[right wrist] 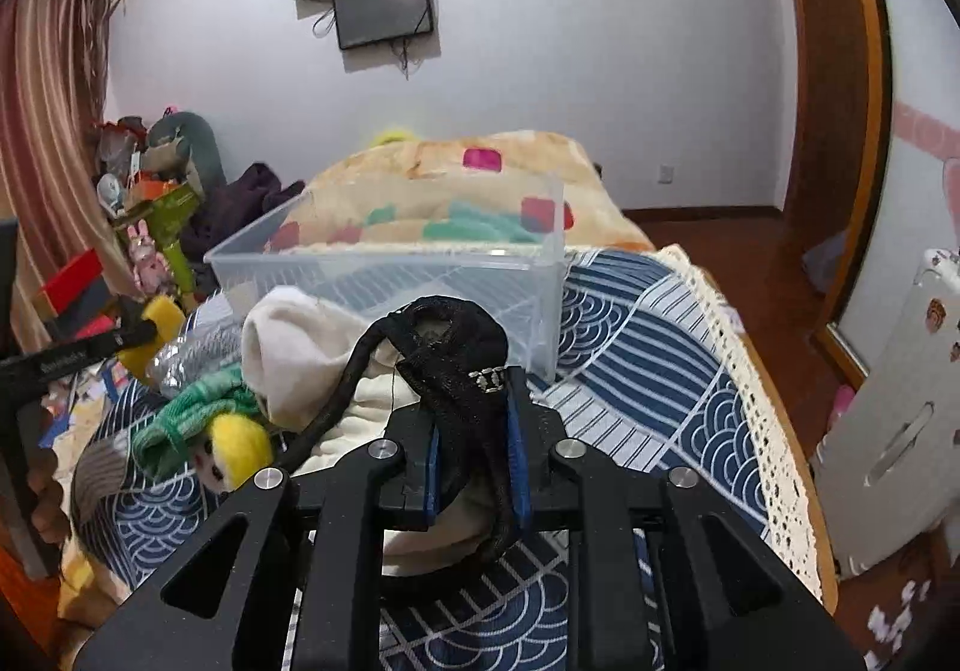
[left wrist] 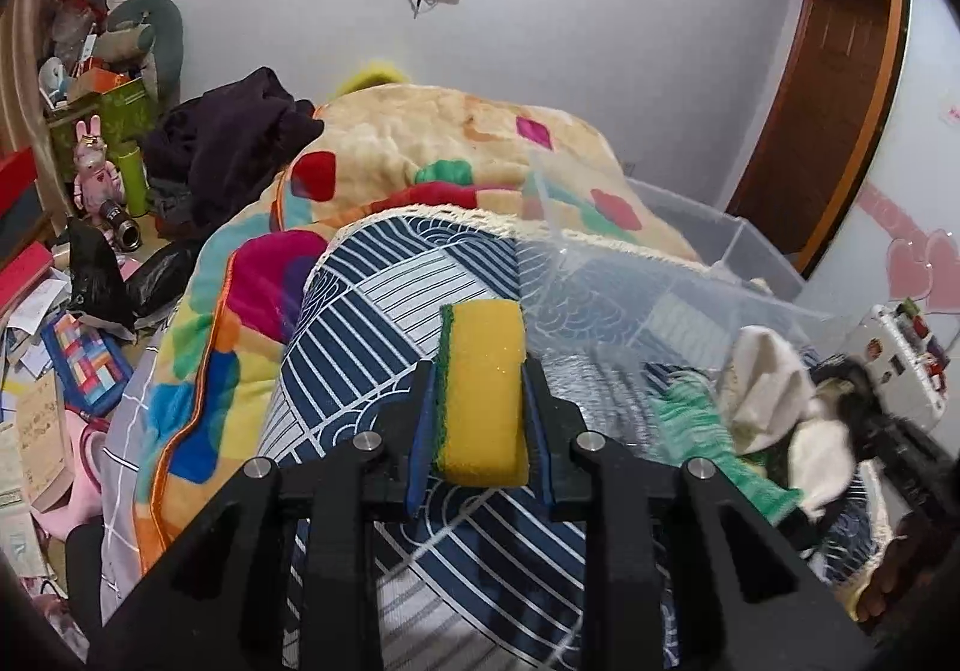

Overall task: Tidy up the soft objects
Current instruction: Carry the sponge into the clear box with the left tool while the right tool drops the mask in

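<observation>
The yellow sponge, green scouring face to the left, is clamped edgewise in the left gripper and carried clear of the blue patterned bedspread. The right gripper is clenched on a black strap with a small metal link, one tail trailing down over the remaining pile: a cream cloth, a green knitted piece and a yellow-headed plush. The clear plastic bin, apparently empty, though its walls blur what lies behind, stands on the bedspread just beyond the pile, in front of a colourful blanket. Risks noted: the strap's hanging tail may snag the cloth and drag it off the bed edge; the strap is thin and could slide out of the pads; the sponge, squeezed narrow, could spring sideways on release and miss the bin.
</observation>
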Motion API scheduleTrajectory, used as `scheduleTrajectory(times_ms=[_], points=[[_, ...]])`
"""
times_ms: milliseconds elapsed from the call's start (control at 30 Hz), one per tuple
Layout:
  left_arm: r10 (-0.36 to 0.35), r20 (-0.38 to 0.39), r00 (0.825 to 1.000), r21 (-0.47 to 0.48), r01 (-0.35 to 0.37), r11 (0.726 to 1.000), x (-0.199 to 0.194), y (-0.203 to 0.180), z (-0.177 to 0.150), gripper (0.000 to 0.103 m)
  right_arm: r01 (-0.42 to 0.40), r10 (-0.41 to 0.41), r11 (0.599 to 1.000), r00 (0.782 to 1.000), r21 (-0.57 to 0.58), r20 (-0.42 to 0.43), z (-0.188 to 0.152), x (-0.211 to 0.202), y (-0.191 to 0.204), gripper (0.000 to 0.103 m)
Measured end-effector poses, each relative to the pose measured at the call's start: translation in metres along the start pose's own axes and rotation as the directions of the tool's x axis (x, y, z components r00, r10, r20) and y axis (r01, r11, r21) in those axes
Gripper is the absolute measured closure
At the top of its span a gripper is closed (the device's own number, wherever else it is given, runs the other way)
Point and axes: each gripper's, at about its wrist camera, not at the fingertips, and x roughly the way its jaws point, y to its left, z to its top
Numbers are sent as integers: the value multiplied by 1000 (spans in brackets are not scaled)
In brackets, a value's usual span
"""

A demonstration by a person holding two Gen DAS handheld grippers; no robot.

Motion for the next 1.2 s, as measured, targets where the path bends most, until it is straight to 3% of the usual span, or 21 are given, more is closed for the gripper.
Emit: scheduleTrajectory(times_ms=[67, 167, 267, 333, 433, 467, 567, 767, 1000, 1200], points=[[-17, 10, 1000, 2, 17, 1000, -7, -2, 1, 76, -2, 2, 1000, 1000, 2, -27, -3, 4, -1, 80], [-34, 20, 999, 17, 33, 999, -13, -9, 3, 76, -10, 10, 1000, 997, 5, -77, -12, 8, 0, 56], [-48, 20, 999, 28, 47, 998, -15, -16, 2, 76, -10, 12, 1000, 995, 17, -103, -18, 10, -2, 52], [-54, 20, 998, 34, 54, 998, -16, -19, 3, 76, -5, 8, 1000, 994, 25, -111, -21, 10, -4, 54], [-66, 25, 997, 47, 65, 997, -19, -25, 4, 76, 11, -6, 999, 995, 48, -96, -22, 4, -9, 71], [-71, 25, 997, 53, 70, 996, -20, -27, 5, 76, 18, -13, 998, 996, 54, -92, -22, 2, -11, 82], [-89, 31, 996, 67, 87, 994, -24, -34, 8, 76, 3, 2, 998, 997, 68, -76, -20, -3, -15, 89], [-102, 61, 993, 108, 95, 990, -31, -47, 24, 76, -47, 49, 997, 999, 65, -18, -5, -15, -10, 92], [-132, 73, 989, 127, 122, 984, -28, -60, 48, 76, -63, 62, 998, 992, 1, 114, 41, -33, -1, 92], [-133, 54, 990, 144, 124, 982, -14, -66, 68, 76, -75, 78, 997, 984, -24, 161, 73, -26, 1, 93]])
